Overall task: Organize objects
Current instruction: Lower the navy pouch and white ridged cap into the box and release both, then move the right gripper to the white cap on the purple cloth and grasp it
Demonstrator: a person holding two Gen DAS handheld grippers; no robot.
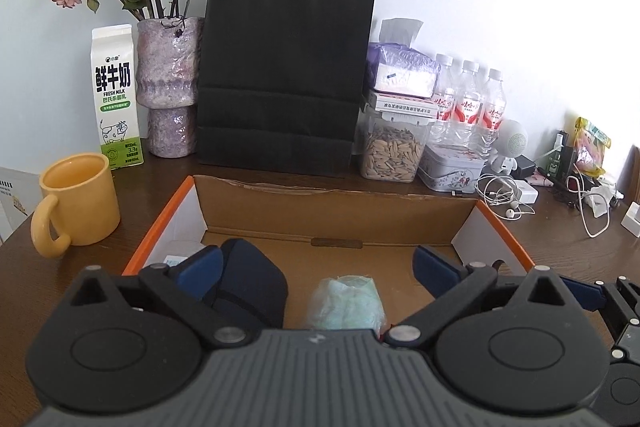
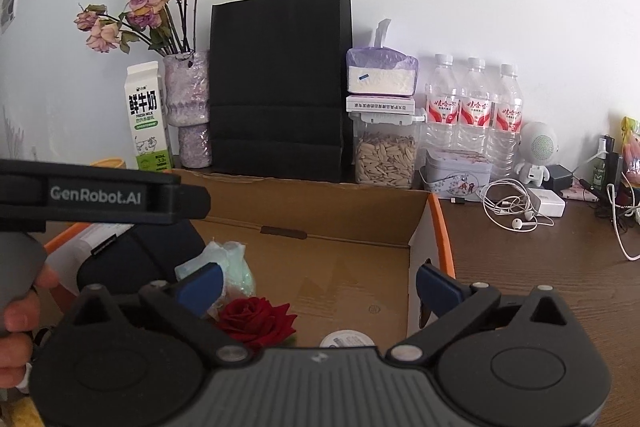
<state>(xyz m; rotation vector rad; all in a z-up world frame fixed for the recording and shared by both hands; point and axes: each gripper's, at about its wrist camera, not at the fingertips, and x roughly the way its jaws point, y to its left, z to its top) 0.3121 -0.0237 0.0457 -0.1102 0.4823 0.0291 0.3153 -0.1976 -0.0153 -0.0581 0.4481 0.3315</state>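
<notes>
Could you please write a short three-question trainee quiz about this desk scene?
1. True or false: the red rose lies inside the cardboard box.
2. How many water bottles stand in a row by the wall?
3. What stands directly left of the black paper bag? A) vase of dried roses B) yellow mug C) seed jar

Key: 1 true; 2 three; 3 A.
</notes>
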